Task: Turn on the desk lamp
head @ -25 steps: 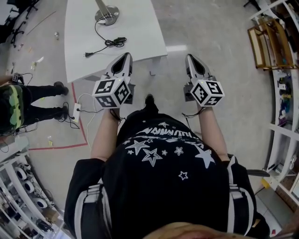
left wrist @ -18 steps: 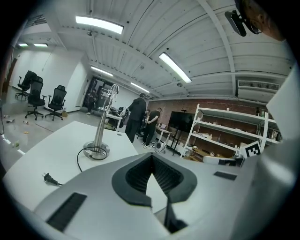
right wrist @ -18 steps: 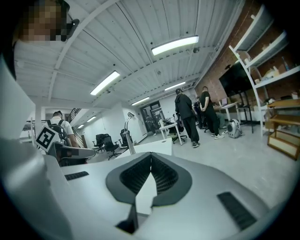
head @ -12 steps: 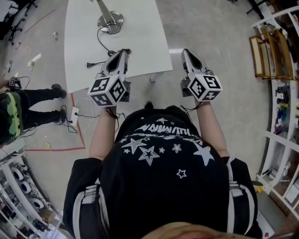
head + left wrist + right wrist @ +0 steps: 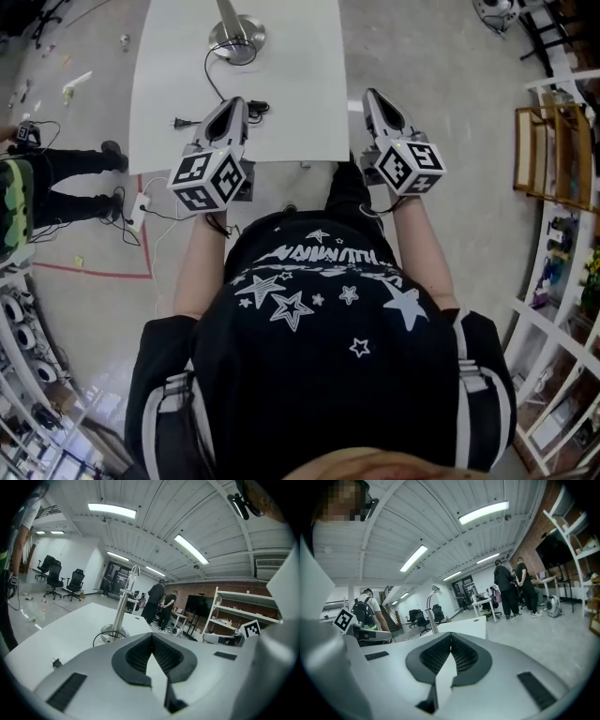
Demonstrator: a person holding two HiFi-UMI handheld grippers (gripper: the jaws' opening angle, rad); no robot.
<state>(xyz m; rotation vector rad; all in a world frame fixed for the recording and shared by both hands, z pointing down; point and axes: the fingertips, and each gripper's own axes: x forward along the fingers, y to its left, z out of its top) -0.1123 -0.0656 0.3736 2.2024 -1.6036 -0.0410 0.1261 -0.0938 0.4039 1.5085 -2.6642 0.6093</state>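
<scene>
The silver desk lamp stands at the far end of the white table, with its round base in the head view. Its black cord runs to a coil and a loose plug on the tabletop. From the left gripper view I see the lamp's upright stem, its bent head and the base. My left gripper is shut and empty, over the table's near edge by the cord coil. My right gripper is shut and empty, just off the table's near right corner. The lamp also shows in the right gripper view.
A person in green and black stands at the left, by a power strip and cables on the floor. Red tape marks the floor. White shelves and a wooden frame line the right. People stand farther back.
The table has come closer and both grippers have moved forward, from over the floor to the table's near edge. Both stay shut.
</scene>
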